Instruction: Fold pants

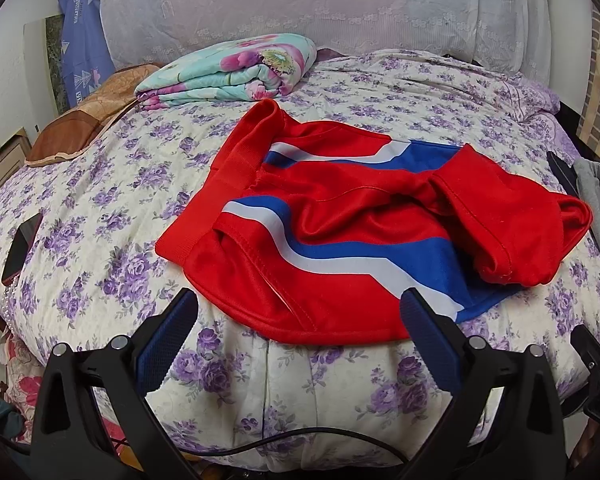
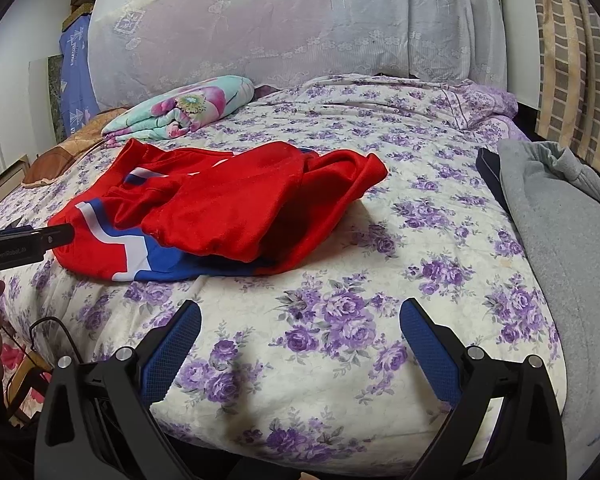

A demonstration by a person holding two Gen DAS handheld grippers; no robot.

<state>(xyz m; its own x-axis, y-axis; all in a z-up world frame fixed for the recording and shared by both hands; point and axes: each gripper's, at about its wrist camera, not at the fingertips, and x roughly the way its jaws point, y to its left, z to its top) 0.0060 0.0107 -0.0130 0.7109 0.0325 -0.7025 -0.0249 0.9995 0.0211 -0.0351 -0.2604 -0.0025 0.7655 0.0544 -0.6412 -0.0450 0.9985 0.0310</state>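
The left wrist view looks straight over the red pants [image 1: 352, 232] with blue and white stripes, and it alone shows a dark phone [image 1: 22, 246] lying near the left edge of the bed. The right wrist view sits further right and shows what the other barely catches: a grey garment [image 2: 560, 248] heaped along the right side of the bed, with a wide stretch of bare floral bedspread [image 2: 420, 216] between it and the pants. That view also shows the left gripper's black body from the side, at the near left corner of the pants.

The pants lie crumpled on the middle of the bedspread, waistband to the left and far side, the legs bunched over themselves to the right. A folded floral blanket [image 1: 228, 72] rests beyond them, near the headboard drape. The near edge of the bed drops away just under both tools.

The left gripper [image 1: 298, 322] has its fingers spread wide and grips nothing; the near hem of the pants lies between and just beyond its fingertips. The right gripper [image 2: 300, 328] is likewise spread wide and empty, over bare bedspread, with the pants to its far left and apart from it
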